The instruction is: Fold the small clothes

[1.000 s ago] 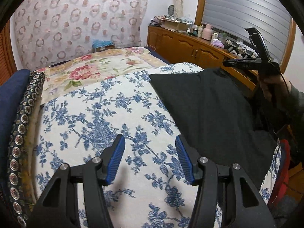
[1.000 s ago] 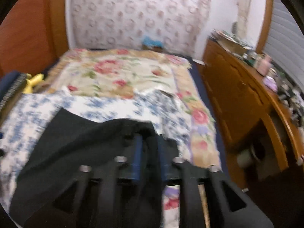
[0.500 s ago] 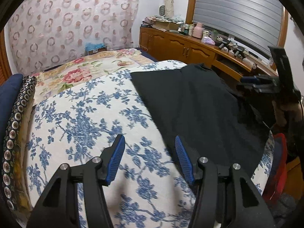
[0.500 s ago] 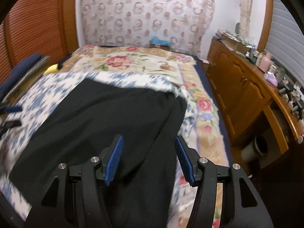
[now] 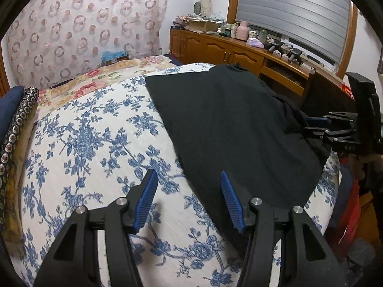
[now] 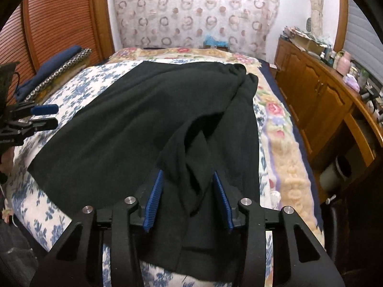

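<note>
A black garment (image 5: 227, 124) lies spread on the blue-flowered quilt (image 5: 95, 143) of a bed. My left gripper (image 5: 189, 179) is open and holds nothing. It hovers at the garment's near edge, with one finger over the cloth and the other over bare quilt. My right gripper (image 6: 188, 179) sits low on the garment (image 6: 134, 124) at its right side. Its jaws are closing with a raised fold of black cloth standing between the blue pads (image 6: 155, 191). From the left wrist view the right gripper (image 5: 311, 124) shows at the garment's far right edge. The left gripper (image 6: 47, 116) shows in the right wrist view.
A wooden cabinet (image 5: 227, 52) with clutter on top runs along the bed's right side (image 6: 318, 95). A navy pillow and beaded bolster (image 5: 14, 110) lie at the left. A rose-patterned blanket (image 5: 107, 76) covers the far end. A red object (image 5: 352, 205) sits past the bed's corner.
The right gripper was shut on black cloth, then opened above the flat garment, and now sits lower with narrower jaws around a fold. The left gripper slid right to the garment's edge, still open.
</note>
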The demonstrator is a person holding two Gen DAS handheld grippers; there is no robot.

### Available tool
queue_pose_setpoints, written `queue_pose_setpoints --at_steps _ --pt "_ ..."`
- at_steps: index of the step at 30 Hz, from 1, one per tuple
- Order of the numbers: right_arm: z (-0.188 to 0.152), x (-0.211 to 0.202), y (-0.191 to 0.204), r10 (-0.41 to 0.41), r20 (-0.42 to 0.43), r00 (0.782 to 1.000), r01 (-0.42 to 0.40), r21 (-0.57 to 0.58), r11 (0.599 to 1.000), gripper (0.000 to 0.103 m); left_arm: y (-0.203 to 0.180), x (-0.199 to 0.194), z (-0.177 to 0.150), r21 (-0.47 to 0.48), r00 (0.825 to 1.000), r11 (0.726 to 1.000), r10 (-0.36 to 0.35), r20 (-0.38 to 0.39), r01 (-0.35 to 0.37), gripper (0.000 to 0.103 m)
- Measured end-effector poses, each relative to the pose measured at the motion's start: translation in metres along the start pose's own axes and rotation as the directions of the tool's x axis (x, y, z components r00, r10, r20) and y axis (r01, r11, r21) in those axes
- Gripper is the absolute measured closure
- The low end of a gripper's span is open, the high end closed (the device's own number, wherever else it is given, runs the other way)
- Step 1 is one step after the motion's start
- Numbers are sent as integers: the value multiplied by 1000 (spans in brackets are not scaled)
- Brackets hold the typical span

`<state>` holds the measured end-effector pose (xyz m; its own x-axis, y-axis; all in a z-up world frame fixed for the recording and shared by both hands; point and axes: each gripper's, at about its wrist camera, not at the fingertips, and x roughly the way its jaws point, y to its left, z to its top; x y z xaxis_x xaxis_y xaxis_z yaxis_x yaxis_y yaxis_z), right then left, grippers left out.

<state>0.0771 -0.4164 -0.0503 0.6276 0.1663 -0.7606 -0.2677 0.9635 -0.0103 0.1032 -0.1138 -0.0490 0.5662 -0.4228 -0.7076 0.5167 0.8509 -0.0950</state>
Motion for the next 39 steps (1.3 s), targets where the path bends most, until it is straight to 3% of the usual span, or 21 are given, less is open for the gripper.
queue_pose_setpoints --at_steps 14,16,18,21,24,28,39 --pt "-25 -7 2 5 -4 1000 -5 45 999 65 -5 3 -19 -10 999 1000 1 -34 -1 49" --pt "-25 -7 2 4 4 1000 -4 44 999 70 -5 3 -19 -14 999 1000 -1 -34 0 49" --pt "-25 -8 4 13 9 1000 -14 32 999 89 -6 2 -19 -15 999 1000 0 -33 -1 49" --pt "-26 -15 5 29 27 999 -29 11 1000 99 -6 1 -18 -18 1000 1000 -7 -28 6 49" --pt "-24 -34 2 33 73 997 -35 17 999 101 -9 -3 -17 -19 1000 1000 -21 -23 20 49" --pt "-24 -58 -5 -24 104 994 24 3 1000 101 -16 -6 -17 -9 999 999 -46 -16 46 49" --pt "-39 -31 -11 -70 14 997 70 8 998 101 -24 -6 -20 -4 998 999 -53 -33 53 49"
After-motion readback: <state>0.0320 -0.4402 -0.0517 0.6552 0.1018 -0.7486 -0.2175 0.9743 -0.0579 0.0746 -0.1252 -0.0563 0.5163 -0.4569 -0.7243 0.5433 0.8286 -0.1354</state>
